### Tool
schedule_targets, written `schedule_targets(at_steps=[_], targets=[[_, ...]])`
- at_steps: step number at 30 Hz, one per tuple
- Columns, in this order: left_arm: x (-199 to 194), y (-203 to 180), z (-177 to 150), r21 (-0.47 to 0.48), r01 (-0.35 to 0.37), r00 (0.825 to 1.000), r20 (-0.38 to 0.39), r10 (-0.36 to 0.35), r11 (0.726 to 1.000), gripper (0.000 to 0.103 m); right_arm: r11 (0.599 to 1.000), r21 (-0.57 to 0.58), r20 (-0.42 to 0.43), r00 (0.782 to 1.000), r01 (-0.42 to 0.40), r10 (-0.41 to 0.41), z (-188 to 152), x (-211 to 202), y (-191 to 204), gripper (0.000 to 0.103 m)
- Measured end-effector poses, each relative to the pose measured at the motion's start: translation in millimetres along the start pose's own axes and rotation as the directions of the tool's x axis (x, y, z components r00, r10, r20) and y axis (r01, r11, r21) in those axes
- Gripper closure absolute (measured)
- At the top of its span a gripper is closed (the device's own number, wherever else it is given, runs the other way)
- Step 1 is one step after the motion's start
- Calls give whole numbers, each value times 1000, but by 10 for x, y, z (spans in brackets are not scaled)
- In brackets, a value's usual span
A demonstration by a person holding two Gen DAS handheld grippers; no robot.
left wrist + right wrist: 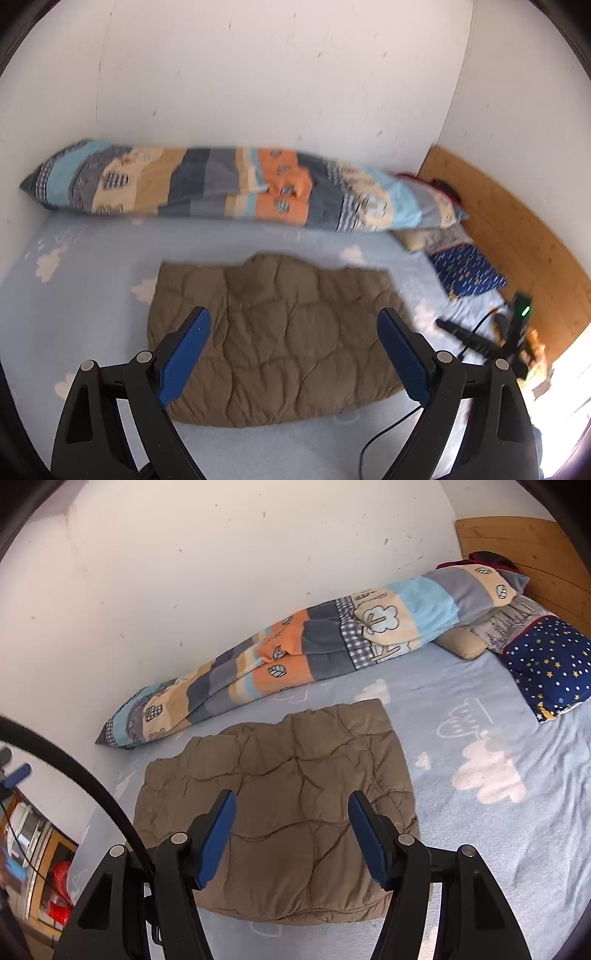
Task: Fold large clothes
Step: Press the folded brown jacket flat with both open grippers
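Left gripper wide open, blue pads splayed far apart, nothing held between them. Right gripper open too, pads set somewhat closer together, nothing gripped. Both tilted down and forward, black linkage arms filling the near edge of each view.

Place: a home bedroom.
Bed: light blue cloud-print sheet over the mattress.
Head end: wooden headboard, star-print pillow.
Wall edge: patchwork blanket rolled along the white wall.
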State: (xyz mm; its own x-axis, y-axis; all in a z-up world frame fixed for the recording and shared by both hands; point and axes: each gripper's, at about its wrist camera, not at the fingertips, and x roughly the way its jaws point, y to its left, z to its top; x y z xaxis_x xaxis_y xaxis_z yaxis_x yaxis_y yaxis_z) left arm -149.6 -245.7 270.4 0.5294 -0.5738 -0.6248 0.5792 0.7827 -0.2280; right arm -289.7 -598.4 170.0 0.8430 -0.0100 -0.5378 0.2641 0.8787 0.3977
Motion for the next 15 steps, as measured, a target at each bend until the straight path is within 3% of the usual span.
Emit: schedule_targets(at_steps=[3, 9, 15], targets=[[389, 295, -269, -89, -1, 998, -68, -6, 996, 12, 1000, 6, -32, 999, 5, -4, -33, 92, -54, 35], [1092, 924, -683, -178, -109, 982, -172, 78, 978, 12, 998, 34, -117, 992, 56, -52, -122, 414, -210, 35], [1629, 1239, -918, -156, -198, 954, -256, 154, 968, 12, 999, 13, -193, 980, 46, -42, -233, 822, -54, 35]])
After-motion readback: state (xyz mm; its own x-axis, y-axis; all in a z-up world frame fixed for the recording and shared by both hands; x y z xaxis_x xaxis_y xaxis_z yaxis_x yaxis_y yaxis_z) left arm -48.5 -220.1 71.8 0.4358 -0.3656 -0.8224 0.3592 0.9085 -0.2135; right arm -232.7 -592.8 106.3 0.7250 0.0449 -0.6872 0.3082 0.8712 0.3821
